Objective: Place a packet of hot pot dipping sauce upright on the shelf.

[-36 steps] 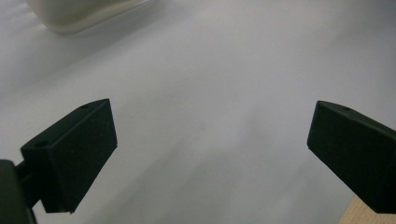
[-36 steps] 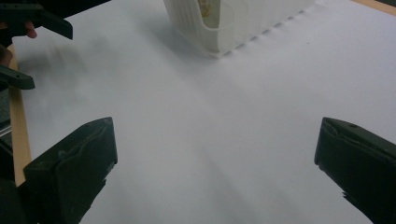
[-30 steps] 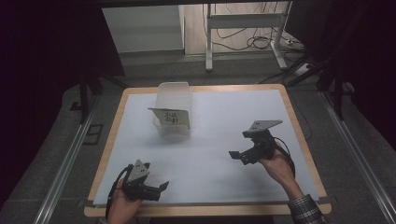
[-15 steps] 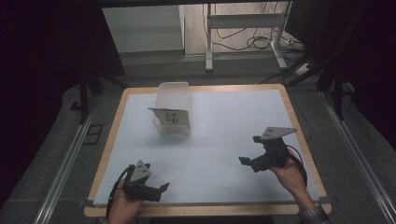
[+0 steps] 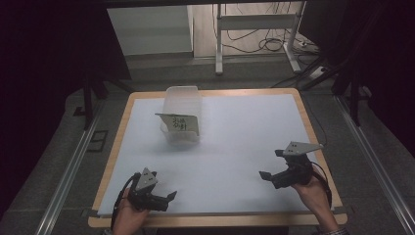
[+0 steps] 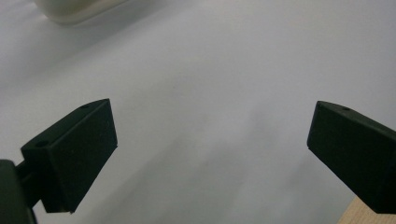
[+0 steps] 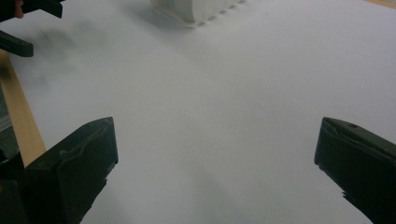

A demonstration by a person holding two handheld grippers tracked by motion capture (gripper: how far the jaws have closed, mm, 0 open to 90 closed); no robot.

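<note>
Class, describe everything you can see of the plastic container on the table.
The plastic container is a translucent, whitish rectangular tub, standing upright and open-topped on the white table surface, toward the far left. A paper label with dark handwriting, too small to read, leans at its near end. Nothing can be made out inside it. Neither gripper touches it.

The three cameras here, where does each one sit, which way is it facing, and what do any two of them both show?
High view: fixed above the person's side, looking forward and down on the table; both hands show, with the left gripper and right gripper.
Left gripper view: rides the left gripper, looking along its wide-apart jaws over the white surface.
Right gripper view: rides the right gripper, jaws apart, facing across the table.
Shared: the translucent container appears at the top of both gripper views.
</note>
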